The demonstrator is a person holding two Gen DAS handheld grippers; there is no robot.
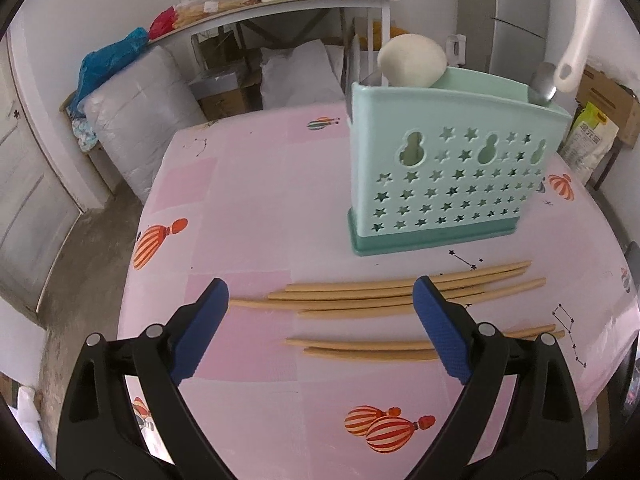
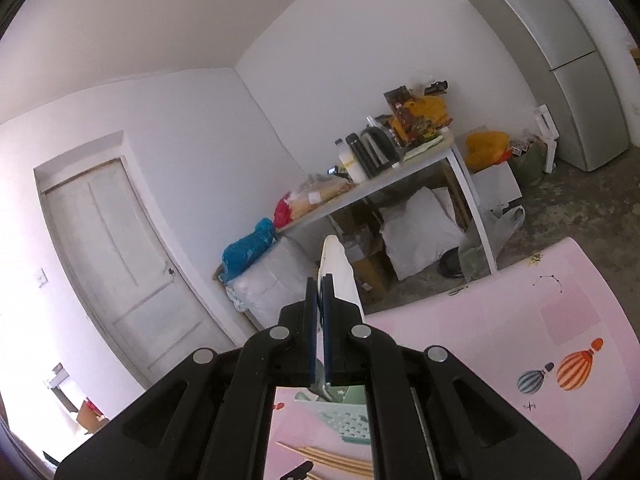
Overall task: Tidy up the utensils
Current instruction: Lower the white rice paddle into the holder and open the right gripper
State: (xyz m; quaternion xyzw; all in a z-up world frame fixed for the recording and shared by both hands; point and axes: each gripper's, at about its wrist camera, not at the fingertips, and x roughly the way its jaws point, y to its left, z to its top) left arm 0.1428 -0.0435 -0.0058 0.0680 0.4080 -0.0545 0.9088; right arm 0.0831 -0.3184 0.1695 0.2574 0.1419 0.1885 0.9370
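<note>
On the pink table (image 1: 248, 200), chopsticks (image 1: 380, 300) lie before the holder (image 1: 452, 168); left gripper (image 1: 320, 308) gaping, should straddle one bundle squarely; right gripper (image 2: 320, 320) clamps a white-handled utensil (image 2: 338, 276).

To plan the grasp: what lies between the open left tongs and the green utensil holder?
In the left wrist view, only chopsticks on bare pink tablecloth lie between the left tongs and the holder.
</note>
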